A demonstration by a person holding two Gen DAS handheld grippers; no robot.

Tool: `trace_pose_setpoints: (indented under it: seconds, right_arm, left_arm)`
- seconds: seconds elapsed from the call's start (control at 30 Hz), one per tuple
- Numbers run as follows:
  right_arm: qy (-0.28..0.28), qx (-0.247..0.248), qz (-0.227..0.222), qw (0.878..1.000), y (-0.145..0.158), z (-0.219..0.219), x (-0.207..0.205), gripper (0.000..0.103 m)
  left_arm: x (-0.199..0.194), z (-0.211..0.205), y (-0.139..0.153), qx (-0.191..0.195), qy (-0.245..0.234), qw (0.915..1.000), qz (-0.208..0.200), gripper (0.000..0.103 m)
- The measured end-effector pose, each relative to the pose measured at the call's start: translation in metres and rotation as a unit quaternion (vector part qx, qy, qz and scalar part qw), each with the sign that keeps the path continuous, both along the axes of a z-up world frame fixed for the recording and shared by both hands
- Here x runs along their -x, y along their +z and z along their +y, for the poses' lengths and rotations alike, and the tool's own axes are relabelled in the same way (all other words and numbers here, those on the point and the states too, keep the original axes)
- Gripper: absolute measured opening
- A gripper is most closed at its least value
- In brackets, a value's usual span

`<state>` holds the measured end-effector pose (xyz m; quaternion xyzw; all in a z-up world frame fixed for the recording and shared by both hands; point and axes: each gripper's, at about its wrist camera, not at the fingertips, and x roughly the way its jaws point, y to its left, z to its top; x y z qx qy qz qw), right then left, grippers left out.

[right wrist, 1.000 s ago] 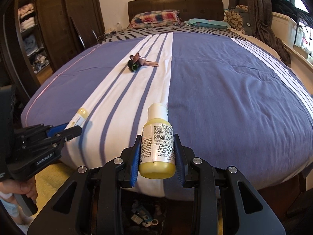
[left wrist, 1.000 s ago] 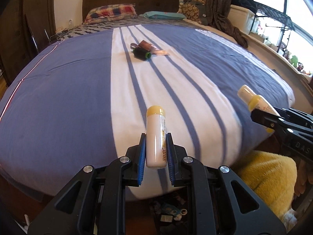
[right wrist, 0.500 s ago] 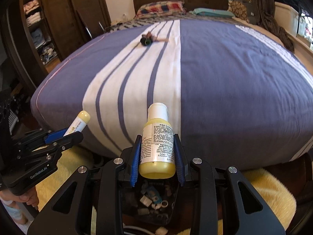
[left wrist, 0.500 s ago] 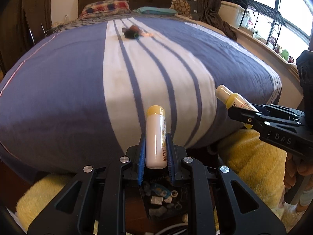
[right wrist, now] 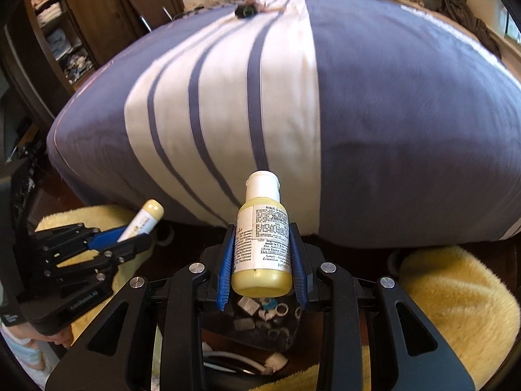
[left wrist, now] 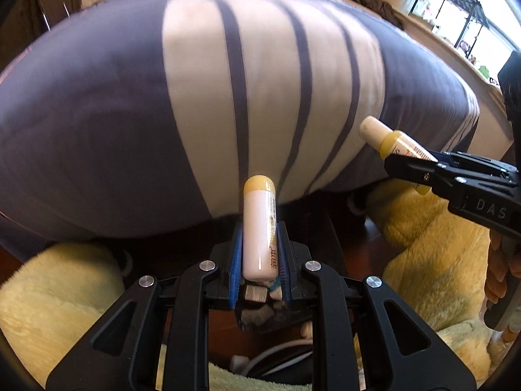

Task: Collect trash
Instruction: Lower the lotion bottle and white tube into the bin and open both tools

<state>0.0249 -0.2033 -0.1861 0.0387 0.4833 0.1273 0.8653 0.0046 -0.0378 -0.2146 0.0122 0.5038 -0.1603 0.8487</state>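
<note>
A bed (left wrist: 97,104) under a blue quilt with a broad white striped band fills the upper half of the left wrist view, with shaggy yellow rugs (left wrist: 55,296) on dark floor at lower left and lower right. At the bottom centre the left gripper (left wrist: 259,254) is clamped on a slim white tube (left wrist: 259,228) with a pale yellow cap, standing upright between the blue pads. Just below the pads sits a dark bin (left wrist: 260,312) with small scraps inside (contents too small to name). At the right edge the right gripper (left wrist: 413,163) enters, holding a yellow bottle (left wrist: 395,141) tilted toward upper left.

In the right wrist view the same bed (right wrist: 407,114) spans the upper frame, a wooden wardrobe (right wrist: 65,32) at upper left. The right gripper (right wrist: 262,264) at lower centre is clamped on the yellow bottle (right wrist: 262,244), white cap up, label facing the camera. The bin (right wrist: 254,322) lies directly beneath it. At lower left the left gripper (right wrist: 130,241) grips the white tube (right wrist: 143,223), which points to the upper right.
</note>
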Motion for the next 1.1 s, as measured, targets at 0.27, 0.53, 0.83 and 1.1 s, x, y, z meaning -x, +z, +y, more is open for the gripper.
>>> trace_pose_setpoints:
  seconds: [0.27,0.53,0.83,1.1]
  right_arm:
    - [0.009,-0.022,0.065,0.998,-0.043,0.002,-0.005,0.032]
    - [0.02,-0.027,0.121,0.992,-0.08,0.008,-0.01,0.032]
    - [0.018,-0.022,0.154,0.988,-0.098,0.017,-0.021,0.034]
    - [-0.01,-0.025,0.142,0.989,-0.091,0.007,-0.029,0.06]
  left_arm:
    - [-0.004,-0.008,-0.047,0.003,-0.017,0.9975,0.069,0.018]
    - [-0.011,-0.019,-0.076,0.007,-0.035,0.9923,0.119,0.018]
    - [-0.016,-0.02,-0.093,0.014,-0.033,0.9878,0.151,0.019]
    - [-0.021,-0.01,-0.088,0.005,-0.01,0.9894,0.145,0.053]
